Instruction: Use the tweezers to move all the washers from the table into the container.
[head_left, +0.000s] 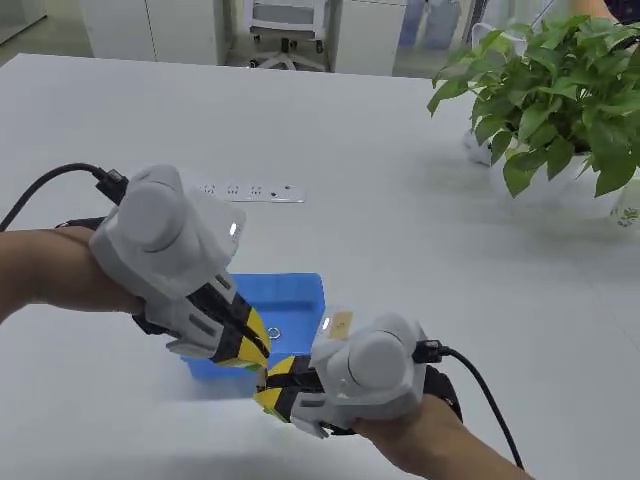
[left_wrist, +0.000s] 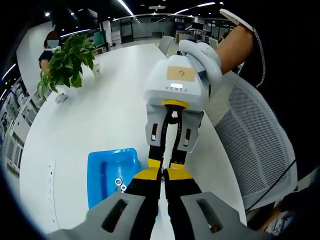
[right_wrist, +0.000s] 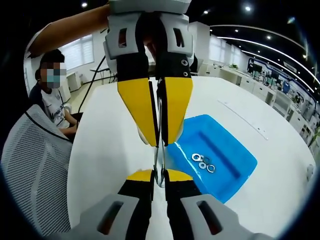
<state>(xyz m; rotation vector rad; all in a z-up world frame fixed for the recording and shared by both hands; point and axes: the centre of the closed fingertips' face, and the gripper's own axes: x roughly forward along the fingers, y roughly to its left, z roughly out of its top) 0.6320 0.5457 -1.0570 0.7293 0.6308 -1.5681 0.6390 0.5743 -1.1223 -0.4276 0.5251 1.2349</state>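
Observation:
A blue container (head_left: 300, 295) sits on the white table (head_left: 400, 200), with three washers (right_wrist: 202, 161) lying together on its floor; the same washers (left_wrist: 120, 184) are small in the left gripper view. Thin metal tweezers (right_wrist: 160, 150) run between the two grippers, which meet tip to tip at the container's near edge. My left gripper (head_left: 258, 352) comes in from the left, its yellow jaws closed on the tweezers' upper part. From the lower right, my right gripper (right_wrist: 159, 177) is shut on their lower end. In the left gripper view the right gripper (left_wrist: 167, 162) faces me.
A potted plant (head_left: 550, 90) stands at the table's far right, and a white power strip (head_left: 250, 190) lies beyond the container. A person (right_wrist: 50, 100) sits beside the table, near a mesh chair (right_wrist: 35, 165). An office chair (head_left: 285, 30) stands past the far edge.

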